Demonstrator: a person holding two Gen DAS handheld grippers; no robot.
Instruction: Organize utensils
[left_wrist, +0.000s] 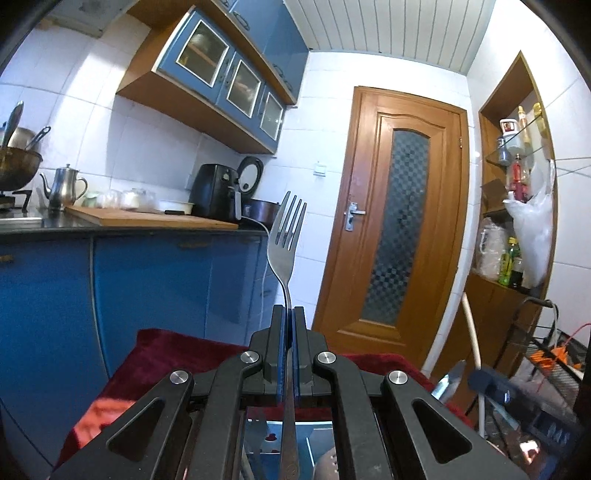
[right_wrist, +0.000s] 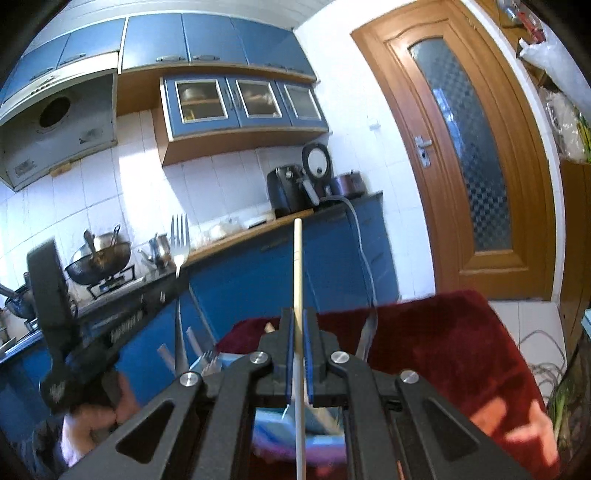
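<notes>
Kitchen, blue cabinets. Left gripper clamps fork mid-handle: rigid, slick steel. Right gripper pinches chopstick: light, stiff, pivot-prone.

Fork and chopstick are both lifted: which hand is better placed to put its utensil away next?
Hard to separate. Left gripper clamps the fork; right gripper clamps the chopstick. Both are raised above the red cloth, neither clearly closer.
</notes>
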